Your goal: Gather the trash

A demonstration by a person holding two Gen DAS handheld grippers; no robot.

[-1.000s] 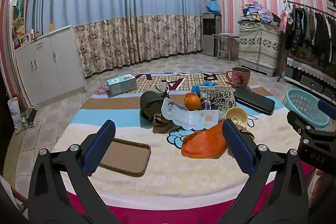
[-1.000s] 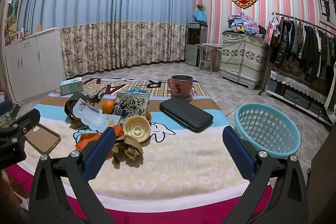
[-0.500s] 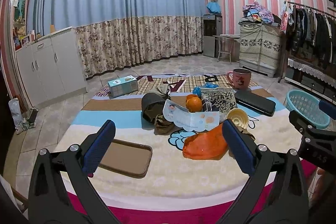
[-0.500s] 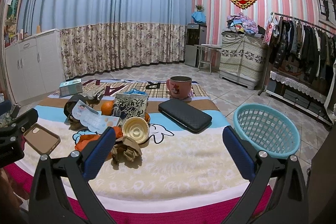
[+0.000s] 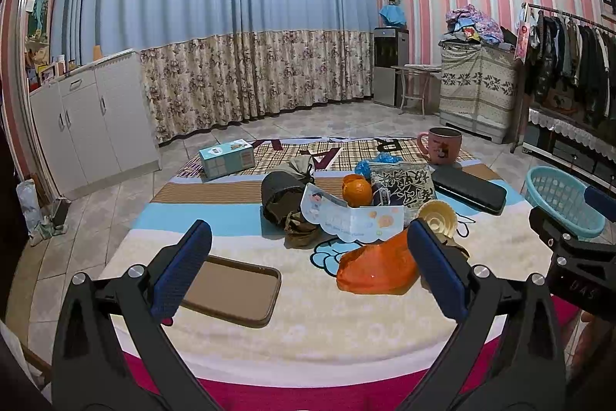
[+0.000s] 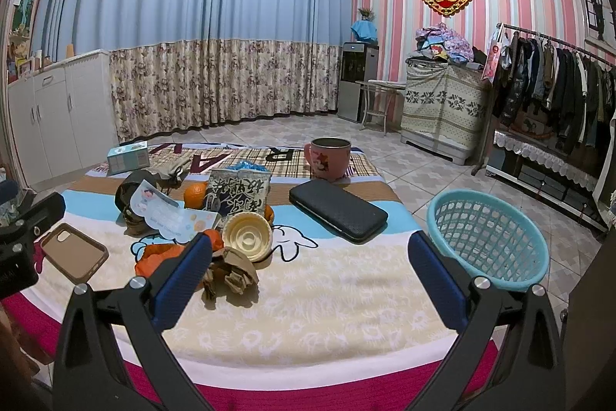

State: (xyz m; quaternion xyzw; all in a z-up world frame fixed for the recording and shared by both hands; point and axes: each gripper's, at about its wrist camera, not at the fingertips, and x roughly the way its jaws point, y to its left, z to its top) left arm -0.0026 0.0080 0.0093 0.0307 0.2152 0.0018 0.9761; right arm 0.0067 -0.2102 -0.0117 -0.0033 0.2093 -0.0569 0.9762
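A pile of trash lies mid-table: an orange plastic bag [image 5: 375, 268], a crumpled brown paper [image 6: 231, 274], a cream plastic cup [image 6: 248, 235], a printed snack bag [image 6: 238, 191], a light blue leaflet [image 5: 354, 218] and a dark crumpled wrapper [image 5: 283, 197]. A teal basket [image 6: 487, 237] stands at the table's right edge. My left gripper [image 5: 308, 268] is open and empty, above the near table edge, short of the pile. My right gripper [image 6: 308, 280] is open and empty, between the pile and the basket.
On the table are also a brown phone case [image 5: 231, 289], a black wallet [image 6: 337, 208], a pink mug [image 6: 329, 156], a tissue box [image 5: 227, 158] and oranges [image 5: 357, 189]. White cabinets [image 5: 88, 126] stand at left, a clothes rack [image 6: 558, 95] at right.
Both grippers have drifted slightly, so the table objects shift a little in view. Both stay open and empty.
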